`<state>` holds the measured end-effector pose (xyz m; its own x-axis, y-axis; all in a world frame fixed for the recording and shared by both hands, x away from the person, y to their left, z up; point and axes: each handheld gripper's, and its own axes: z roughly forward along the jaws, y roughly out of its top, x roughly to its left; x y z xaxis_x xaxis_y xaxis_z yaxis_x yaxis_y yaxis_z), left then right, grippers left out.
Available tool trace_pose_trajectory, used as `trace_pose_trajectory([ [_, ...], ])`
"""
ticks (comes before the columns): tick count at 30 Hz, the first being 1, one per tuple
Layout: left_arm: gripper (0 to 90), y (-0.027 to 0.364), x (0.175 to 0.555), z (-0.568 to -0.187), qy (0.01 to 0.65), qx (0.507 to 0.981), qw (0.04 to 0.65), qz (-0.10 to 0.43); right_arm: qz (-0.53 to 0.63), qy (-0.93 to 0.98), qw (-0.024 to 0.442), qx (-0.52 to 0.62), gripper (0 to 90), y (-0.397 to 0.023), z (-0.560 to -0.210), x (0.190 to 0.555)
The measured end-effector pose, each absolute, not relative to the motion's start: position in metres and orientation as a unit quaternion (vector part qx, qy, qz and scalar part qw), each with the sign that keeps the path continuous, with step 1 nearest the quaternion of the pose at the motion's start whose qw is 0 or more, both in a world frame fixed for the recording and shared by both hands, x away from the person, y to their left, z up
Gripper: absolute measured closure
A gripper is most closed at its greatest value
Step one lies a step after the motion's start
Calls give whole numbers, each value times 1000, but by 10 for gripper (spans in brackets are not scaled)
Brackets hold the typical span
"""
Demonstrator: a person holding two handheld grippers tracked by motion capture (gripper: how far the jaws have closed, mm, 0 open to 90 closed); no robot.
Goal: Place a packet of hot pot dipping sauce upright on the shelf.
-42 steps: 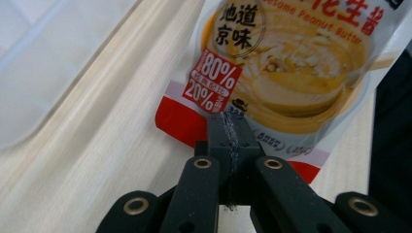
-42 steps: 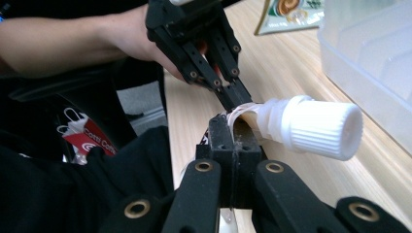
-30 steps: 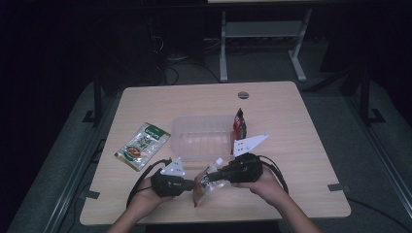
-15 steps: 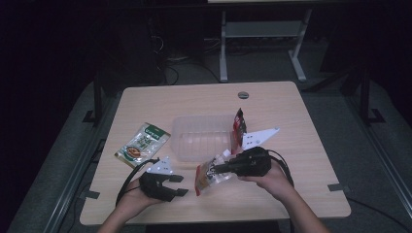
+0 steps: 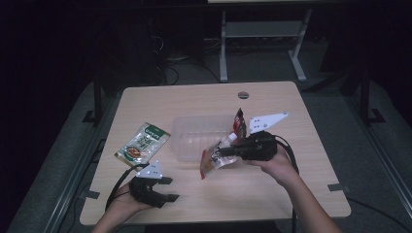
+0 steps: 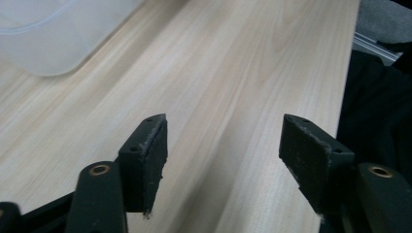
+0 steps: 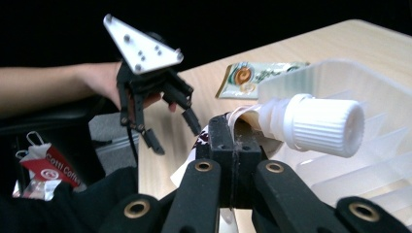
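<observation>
At the near edge of the wooden desk [image 5: 291, 121], the left tool [image 5: 167, 189] sits low in the person's left hand. Its jaws stand wide apart with only bare desk between them, and they have just been opening. In the left gripper view a rounded corner of the clear plastic tray [image 6: 53, 34] is cut off at the top left, and dark cloth at the right edge is hard to make out.

Farther in and to the right, the right tool [image 5: 224, 151] is held above the desk, just in front of the tray [image 5: 194, 141]. Its jaws are pressed tight on a spouted pouch [image 5: 214, 162]. The pouch is soft, pale and glossy with red print, too blurred to read. Its white ribbed screw cap [image 7: 323, 124] sits at the upper end, close beside the jaws, which hide the pouch's neck. The pouch's long axis is tilted: cap up and towards the far right, body hanging down and to the left, clear of the desk.

Just behind the right tool, a small dark red packet [image 5: 238, 124] stands by the tray's right end, partly hidden. On the left of the desk, well apart from the tray, lies a flat green snack packet [image 5: 142, 148].
</observation>
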<state>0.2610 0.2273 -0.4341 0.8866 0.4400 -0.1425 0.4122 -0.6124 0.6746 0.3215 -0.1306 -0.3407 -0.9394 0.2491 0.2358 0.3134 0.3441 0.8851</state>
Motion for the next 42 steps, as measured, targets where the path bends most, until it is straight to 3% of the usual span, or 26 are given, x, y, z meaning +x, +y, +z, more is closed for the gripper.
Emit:
trace_pose_trajectory([
  [17,274,239,259,-440,255,894,368,29,-544,-816,-2,-194,900,-136,-322,369],
  [42,268,238,259,-441,258,892,369,28,-485,-844,-9,-227,900,-132,-338,403],
])
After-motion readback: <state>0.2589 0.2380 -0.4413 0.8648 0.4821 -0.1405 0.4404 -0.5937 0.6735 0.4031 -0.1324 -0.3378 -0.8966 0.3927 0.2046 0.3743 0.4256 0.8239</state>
